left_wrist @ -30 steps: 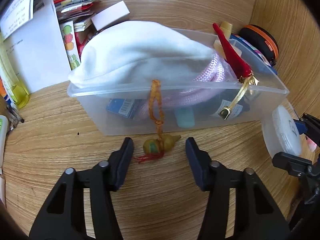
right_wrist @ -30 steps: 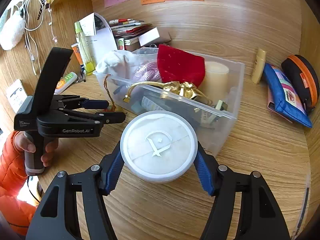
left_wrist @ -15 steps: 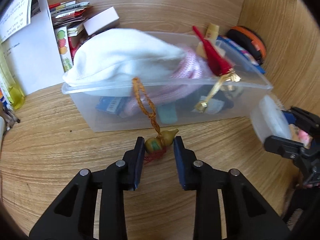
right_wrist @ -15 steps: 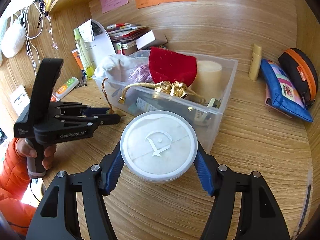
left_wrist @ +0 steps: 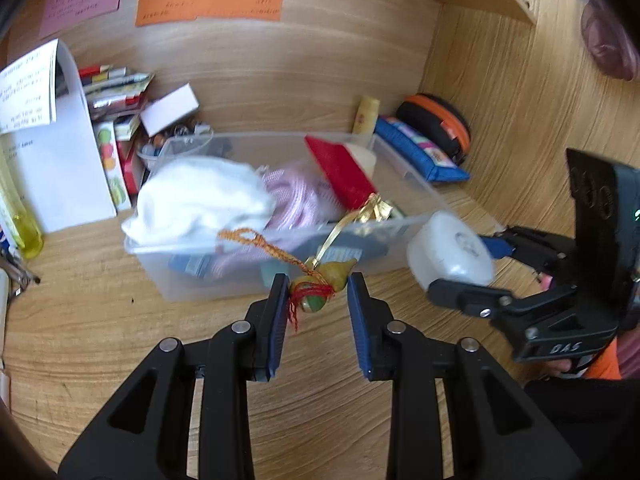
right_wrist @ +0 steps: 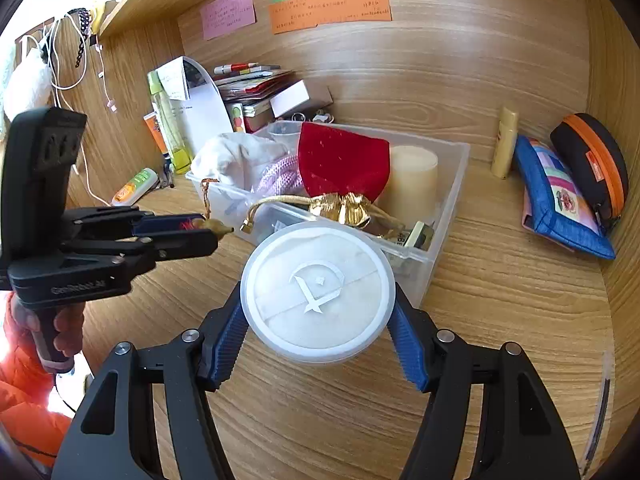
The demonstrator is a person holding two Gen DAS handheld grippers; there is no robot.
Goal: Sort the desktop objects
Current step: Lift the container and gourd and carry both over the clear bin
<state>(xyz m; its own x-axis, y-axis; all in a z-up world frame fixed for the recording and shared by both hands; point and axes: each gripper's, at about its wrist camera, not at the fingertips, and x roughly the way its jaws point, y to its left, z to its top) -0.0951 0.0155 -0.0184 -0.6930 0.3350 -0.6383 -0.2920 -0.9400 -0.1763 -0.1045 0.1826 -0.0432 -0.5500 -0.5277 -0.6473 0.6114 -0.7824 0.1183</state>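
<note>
Beyond both sets of jaws sits the clear bin [right_wrist: 448, 184], the right gripper [right_wrist: 320, 332] half-spread and clamped on the round white tub [right_wrist: 318, 288], the left gripper [left_wrist: 318, 300] narrowly pinching the small gourd charm [left_wrist: 324, 284], its cord trailing over the bin's rim.

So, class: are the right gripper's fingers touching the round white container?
Touching. The right wrist view shows both blue fingers pressed against opposite sides of the round white container, with no gap at either side.
</note>
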